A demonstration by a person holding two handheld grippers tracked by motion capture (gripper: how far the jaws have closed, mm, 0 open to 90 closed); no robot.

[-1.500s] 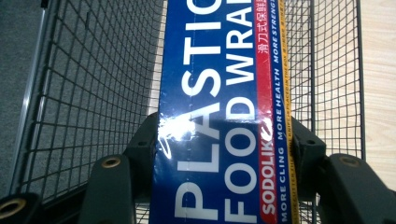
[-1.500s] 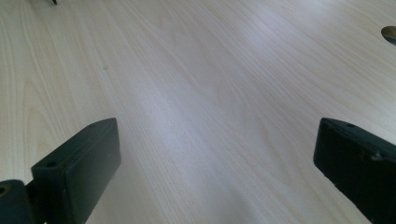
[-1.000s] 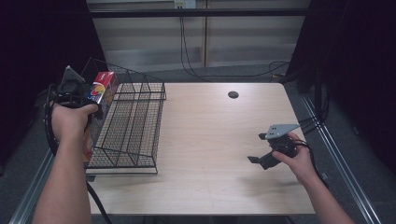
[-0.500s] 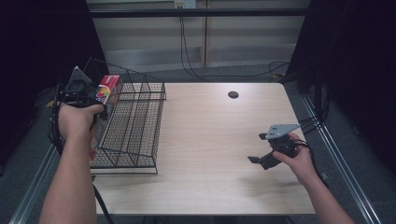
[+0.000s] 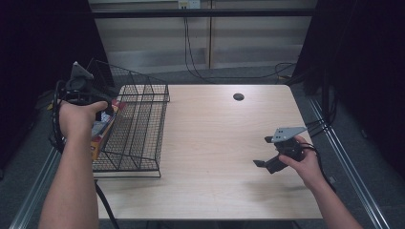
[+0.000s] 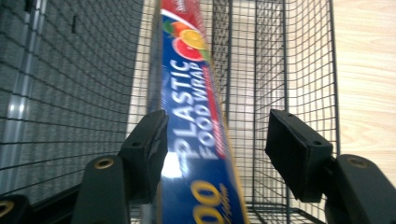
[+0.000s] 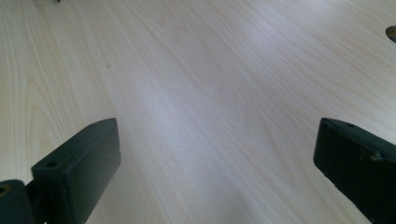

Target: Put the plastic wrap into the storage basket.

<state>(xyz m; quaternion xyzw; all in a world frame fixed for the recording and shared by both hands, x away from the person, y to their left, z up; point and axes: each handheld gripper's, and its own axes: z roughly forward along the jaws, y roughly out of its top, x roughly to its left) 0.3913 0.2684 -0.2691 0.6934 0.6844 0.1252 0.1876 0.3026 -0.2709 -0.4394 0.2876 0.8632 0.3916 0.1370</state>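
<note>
Black wire basket (image 5: 136,129) sits on the left part of the pale wooden table (image 5: 215,143), its long side running near to far. Inside it, against the left wall, lies a long blue box of plastic food wrap (image 6: 196,121), lengthwise, tilted against the mesh; in the high view its red-and-yellow edge (image 5: 102,136) shows just under the person's left hand (image 5: 79,119).

Left gripper (image 6: 217,140) hangs over the basket's near-left part, pointing down into it. Its jaws have just been opening: the box is between them, the left pad against or very close to the box's side, the right pad clearly off it with a gap of mesh showing between. No grip on the box.

Right gripper (image 5: 267,162) is well apart, over the bare right half of the table, held in the right hand (image 5: 303,160) low above the wood. Its jaws are spread wide, with plain tabletop between them. A small dark hole (image 5: 238,97) marks the far middle of the table.
</note>
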